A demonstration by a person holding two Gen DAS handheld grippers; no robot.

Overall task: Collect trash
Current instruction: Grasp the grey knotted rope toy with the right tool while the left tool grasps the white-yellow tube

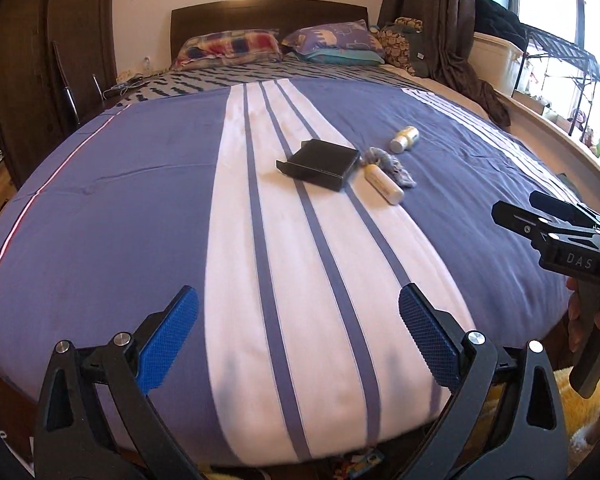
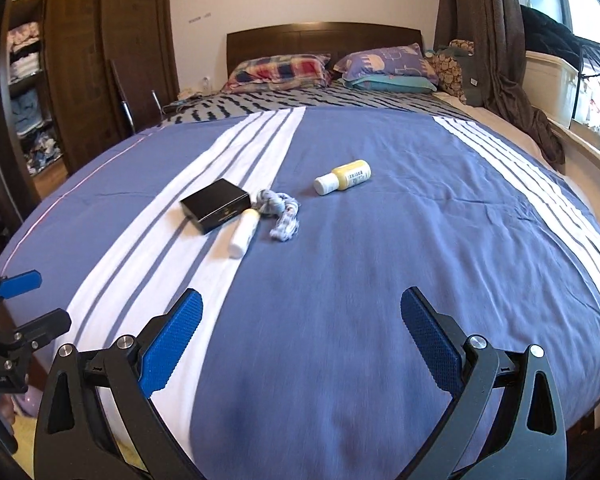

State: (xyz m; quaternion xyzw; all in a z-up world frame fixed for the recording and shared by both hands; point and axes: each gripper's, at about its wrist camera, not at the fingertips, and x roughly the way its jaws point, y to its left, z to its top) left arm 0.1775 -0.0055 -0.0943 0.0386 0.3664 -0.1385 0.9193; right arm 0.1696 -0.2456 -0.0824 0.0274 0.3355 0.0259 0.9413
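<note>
On the blue and white striped bedspread (image 1: 140, 184) (image 2: 420, 240) lie a black box (image 1: 318, 164) (image 2: 215, 205), a white tube (image 1: 384, 183) (image 2: 244, 233), a crumpled bluish cloth (image 1: 392, 166) (image 2: 282, 212) and a yellow bottle with a white cap (image 1: 405, 139) (image 2: 343, 177). My left gripper (image 1: 299, 326) is open and empty over the foot of the bed, well short of them. My right gripper (image 2: 302, 326) is open and empty, also at the foot; it also shows at the right edge of the left wrist view (image 1: 540, 216).
Two pillows (image 2: 276, 70) (image 2: 384, 64) lie against the dark headboard (image 1: 268, 14). A wooden wardrobe (image 2: 80, 60) stands left. Brown curtains (image 2: 484, 32), a windowsill and a metal rack (image 1: 556, 56) are on the right. The left gripper shows at the left edge of the right wrist view (image 2: 24, 304).
</note>
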